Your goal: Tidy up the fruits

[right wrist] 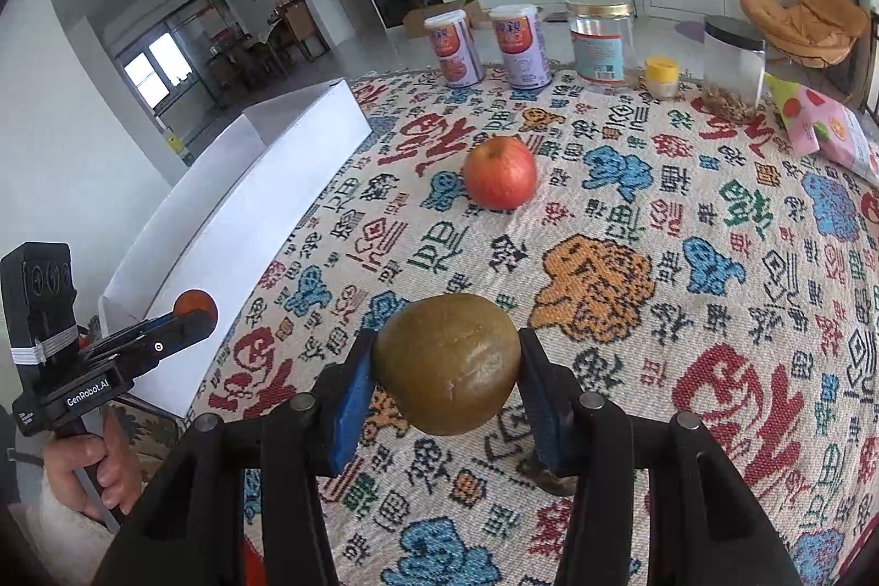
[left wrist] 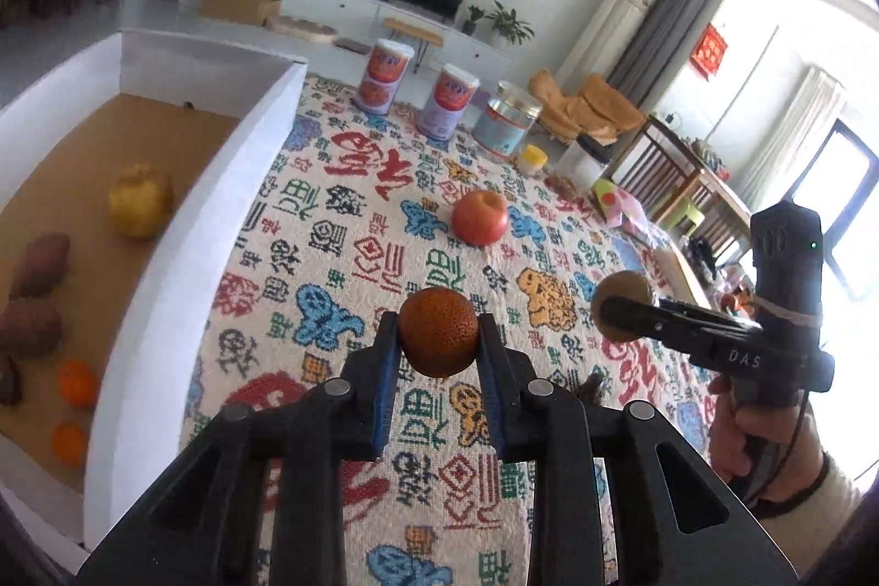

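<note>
Left claw [left wrist: 438, 339] pinching small orange [left wrist: 438, 331]; right claw [right wrist: 448, 369] pinching kiwi [right wrist: 448, 369], above patterned cloth [right wrist: 632, 256]

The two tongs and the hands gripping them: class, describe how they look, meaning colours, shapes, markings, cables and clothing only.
Both tongs are black plastic with blue ribbed pads on the fingers and round silver bolts. The right tongs carry white lettering, a boxy black top unit with a green light, a band and a dark cable. The left tongs read GenRobot.AI, banded in white. The right hand and left hand show pale sleeve cuffs.
</note>
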Action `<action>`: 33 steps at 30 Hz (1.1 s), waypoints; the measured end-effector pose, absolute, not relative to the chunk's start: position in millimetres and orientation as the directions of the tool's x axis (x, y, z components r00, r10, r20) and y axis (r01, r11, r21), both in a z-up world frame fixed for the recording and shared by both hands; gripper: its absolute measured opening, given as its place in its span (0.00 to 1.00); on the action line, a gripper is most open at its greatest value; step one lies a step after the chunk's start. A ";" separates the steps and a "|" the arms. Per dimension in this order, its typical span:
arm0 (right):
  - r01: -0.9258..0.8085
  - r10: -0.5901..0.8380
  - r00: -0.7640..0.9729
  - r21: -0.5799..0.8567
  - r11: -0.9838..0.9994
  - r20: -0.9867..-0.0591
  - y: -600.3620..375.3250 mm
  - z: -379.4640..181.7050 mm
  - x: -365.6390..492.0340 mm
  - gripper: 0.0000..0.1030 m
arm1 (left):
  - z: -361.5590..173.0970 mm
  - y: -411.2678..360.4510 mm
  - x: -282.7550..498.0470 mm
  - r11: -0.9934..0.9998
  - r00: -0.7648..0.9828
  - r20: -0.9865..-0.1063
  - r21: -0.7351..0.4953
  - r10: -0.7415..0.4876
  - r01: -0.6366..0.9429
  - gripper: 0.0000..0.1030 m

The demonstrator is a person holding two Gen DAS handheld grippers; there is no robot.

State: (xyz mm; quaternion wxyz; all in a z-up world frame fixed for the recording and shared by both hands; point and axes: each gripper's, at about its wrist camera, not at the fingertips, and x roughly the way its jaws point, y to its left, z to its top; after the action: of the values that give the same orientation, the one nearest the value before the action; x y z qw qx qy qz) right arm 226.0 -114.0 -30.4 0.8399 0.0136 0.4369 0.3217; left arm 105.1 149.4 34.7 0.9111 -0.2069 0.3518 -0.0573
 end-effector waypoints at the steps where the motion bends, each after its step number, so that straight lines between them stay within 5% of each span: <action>1: -0.573 0.584 0.387 0.311 0.758 -0.713 -86.4 -20.8 222.7 0.48 | 44.9 167.0 99.4 0.908 0.760 -0.613 -0.413 -0.218 -0.073 0.26; 7: -0.762 0.704 0.232 0.324 0.560 -0.671 82.3 12.1 199.8 0.48 | 34.0 263.3 94.7 0.894 0.713 -0.701 -0.312 0.013 -0.322 0.27; 13: -0.812 0.626 0.151 0.265 0.520 -0.765 204.7 -19.4 197.9 0.48 | -29.3 302.6 112.4 0.858 0.557 -0.829 -0.255 0.044 -0.447 0.28; 15: -0.806 0.582 0.136 0.253 0.536 -0.802 222.1 -37.5 201.1 0.49 | -35.9 305.0 111.6 0.849 0.542 -0.840 -0.259 0.038 -0.461 0.37; 16: -0.799 0.560 0.130 0.248 0.547 -0.818 227.7 -45.3 202.6 0.49 | -34.3 307.1 109.6 0.843 0.551 -0.834 -0.274 0.031 -0.463 0.50; 17: -0.795 0.566 0.130 0.255 0.550 -0.814 229.2 -47.8 203.3 0.51 | -31.0 307.2 107.5 0.840 0.561 -0.827 -0.273 0.045 -0.469 0.65; 23: -0.758 0.688 0.257 0.300 0.579 -0.679 184.9 9.7 204.6 0.66 | 28.1 284.4 88.9 0.871 0.690 -0.709 -0.243 0.141 -0.428 0.82; 27: -0.755 0.694 0.438 0.185 0.629 -0.572 113.4 55.5 198.5 0.91 | 56.4 236.5 86.5 0.919 0.762 -0.637 -0.221 0.117 -0.326 0.89; 33: -0.610 0.462 0.653 -0.056 0.790 -0.599 -24.4 24.6 213.5 0.93 | 14.3 138.8 117.0 0.965 0.727 -0.684 -0.224 -0.055 -0.138 0.92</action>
State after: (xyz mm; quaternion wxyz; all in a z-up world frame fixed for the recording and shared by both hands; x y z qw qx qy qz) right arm 213.5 -24.4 24.6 0.9003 -0.1274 0.2907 0.2979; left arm 117.0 138.8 14.3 0.9200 -0.1308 0.3687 0.0227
